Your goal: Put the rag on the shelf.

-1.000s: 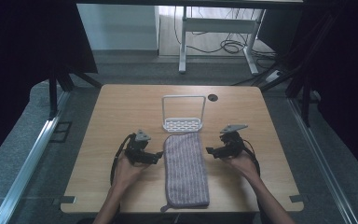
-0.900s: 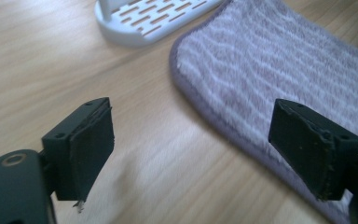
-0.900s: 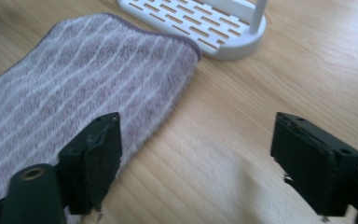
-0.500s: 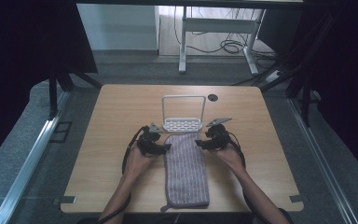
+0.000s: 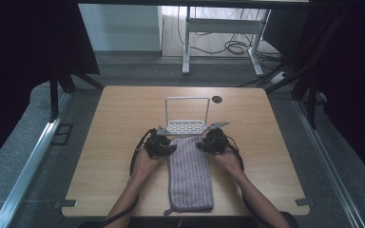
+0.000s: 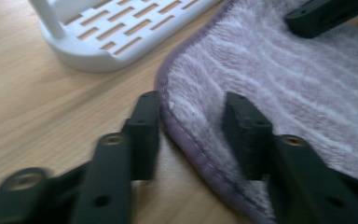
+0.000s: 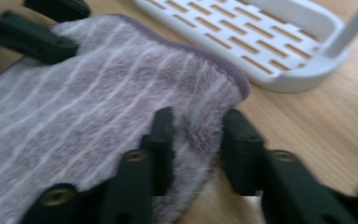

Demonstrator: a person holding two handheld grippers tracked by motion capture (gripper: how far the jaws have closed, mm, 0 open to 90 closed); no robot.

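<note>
High view: shows the striped towel (image 5: 190,173) lying lengthwise down the middle of the table (image 5: 119,118), reaching from the near edge up to the white rack (image 5: 187,126) at the centre. Finds the left gripper (image 5: 164,145) and right gripper (image 5: 209,142) now at the towel's two far corners, just short of the rack, having come forward from either side of the cloth since a second ago. Left gripper view: puts the left gripper (image 6: 193,112) astride the hem of the towel (image 6: 284,88), one jaw on bare wood, the other on the pile. Has just been closing, yet leaves a clear gap either side of the hem, so roughly half open with nothing gripped. Catches the rack (image 6: 121,32) close ahead. Right gripper view: sets the right gripper (image 7: 196,126) over the other far corner of the towel (image 7: 98,116), also just closing and narrower, with the cloth puckered up between the jaws and apparently pinched. Points to a two-corner pickup about to complete, probably for folding the far end back toward the near edge or lifting it, once the left side bites.
</note>
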